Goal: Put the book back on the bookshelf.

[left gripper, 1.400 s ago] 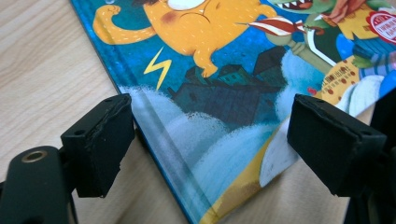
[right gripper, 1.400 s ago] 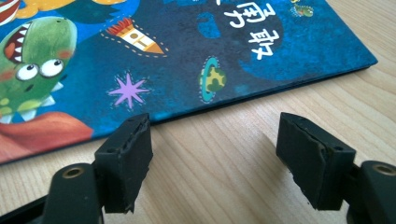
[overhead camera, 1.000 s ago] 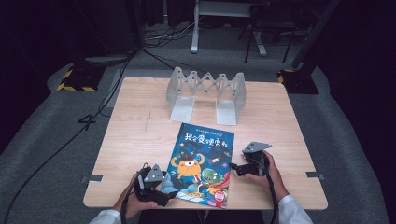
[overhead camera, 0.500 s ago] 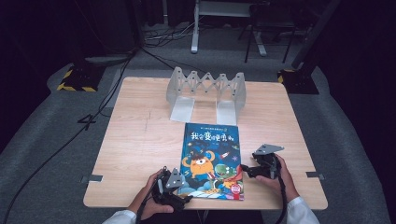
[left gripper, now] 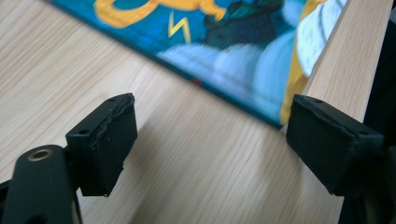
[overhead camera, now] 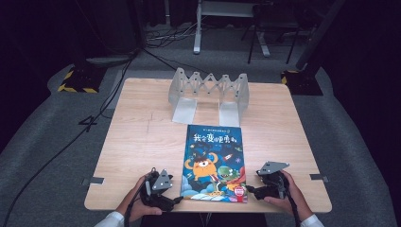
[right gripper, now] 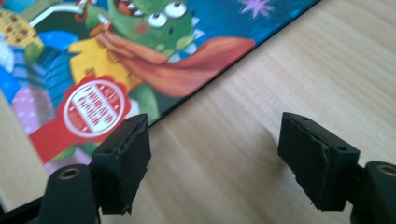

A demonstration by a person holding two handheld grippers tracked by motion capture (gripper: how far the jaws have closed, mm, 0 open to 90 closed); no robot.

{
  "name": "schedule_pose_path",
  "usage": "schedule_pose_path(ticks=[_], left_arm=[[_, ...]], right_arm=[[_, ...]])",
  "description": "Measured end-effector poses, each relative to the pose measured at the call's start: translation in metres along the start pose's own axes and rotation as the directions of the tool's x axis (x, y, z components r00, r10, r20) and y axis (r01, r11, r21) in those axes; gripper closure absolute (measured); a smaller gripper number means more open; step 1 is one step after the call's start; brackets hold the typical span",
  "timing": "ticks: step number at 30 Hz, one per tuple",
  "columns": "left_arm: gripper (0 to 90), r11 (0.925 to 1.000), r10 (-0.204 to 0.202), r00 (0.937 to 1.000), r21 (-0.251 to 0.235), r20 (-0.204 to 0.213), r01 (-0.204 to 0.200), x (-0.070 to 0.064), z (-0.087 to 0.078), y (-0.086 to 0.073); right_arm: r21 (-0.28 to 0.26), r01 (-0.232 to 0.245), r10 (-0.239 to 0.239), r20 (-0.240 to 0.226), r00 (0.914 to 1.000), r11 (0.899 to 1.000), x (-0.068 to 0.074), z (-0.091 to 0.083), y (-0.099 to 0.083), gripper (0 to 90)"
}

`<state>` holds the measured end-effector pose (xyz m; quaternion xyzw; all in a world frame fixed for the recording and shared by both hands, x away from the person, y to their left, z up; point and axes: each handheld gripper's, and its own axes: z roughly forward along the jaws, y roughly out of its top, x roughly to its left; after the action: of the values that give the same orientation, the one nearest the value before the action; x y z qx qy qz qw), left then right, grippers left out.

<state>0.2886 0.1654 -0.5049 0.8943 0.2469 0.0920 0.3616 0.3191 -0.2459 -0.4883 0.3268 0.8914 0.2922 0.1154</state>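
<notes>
Two hand-held black two-jaw grippers flank the near end of a blue illustrated children's picture book [overhead camera: 213,163], which lies flat and closed on the pale wooden table [overhead camera: 137,142], front cover up, its near edge close to the table's near edge. The left gripper [overhead camera: 176,200] sits just beside the book's near left corner; in the left gripper view its jaws stand wide apart with bare table between them and the book's edge [left gripper: 219,91] beyond. The right gripper [overhead camera: 249,190] sits just beside the near right corner, jaws likewise apart and holding nothing; the right gripper view shows the cover's red seal and green cartoon creature [right gripper: 140,51] past its left jaw. At the table's far side stands a grey metal expanding book rack [overhead camera: 209,94], its slots unoccupied and well apart from the book. Judged from this layout, the work is at its start: the book is neither gripped nor lifted, and grasping it, raising it upright and setting it into the rack all remain.
</notes>
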Motion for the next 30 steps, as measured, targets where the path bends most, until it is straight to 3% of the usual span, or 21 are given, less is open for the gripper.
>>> schedule_pose_path(ticks=[5, 11, 17, 22, 26, 30], left_arm=[[18.5, 0.9977, -0.067, 0.9963, -0.009, -0.052, 0.067, 0.013, -0.006, -0.006], [18.1, 0.9983, -0.057, 0.9969, -0.006, -0.054, 0.057, 0.010, 0.002, 0.003], [18.2, 0.9994, -0.036, 0.9988, -0.003, -0.034, 0.036, 0.001, 0.010, 0.010], [17.9, 0.9996, -0.028, 0.9993, -0.001, -0.025, 0.028, -0.003, 0.013, 0.013], [16.2, 0.9999, -0.017, 0.9997, 0.001, -0.015, 0.017, -0.007, 0.016, 0.016], [16.1, 1.0000, -0.001, 1.0000, 0.001, -0.002, 0.001, -0.014, 0.019, 0.020]], right_arm=[[0.048, 0.001, -0.001, -0.005, 1.0000, 0.999, 0.006, -0.005, -0.001, 25.6], [0.128, 0.041, -0.037, -0.033, 0.9988, 0.991, 0.014, -0.012, -0.002, 26.4], [0.207, 0.079, -0.067, -0.061, 0.9959, 0.975, 0.022, -0.018, -0.002, 26.3], [0.253, 0.081, -0.067, -0.061, 0.9958, 0.964, 0.023, -0.019, -0.001, 25.3], [0.276, 0.088, -0.073, -0.064, 0.9953, 0.957, 0.025, -0.020, 0.001, 30.0], [0.363, 0.128, -0.105, -0.081, 0.9912, 0.923, 0.030, -0.017, 0.015, 45.2]])
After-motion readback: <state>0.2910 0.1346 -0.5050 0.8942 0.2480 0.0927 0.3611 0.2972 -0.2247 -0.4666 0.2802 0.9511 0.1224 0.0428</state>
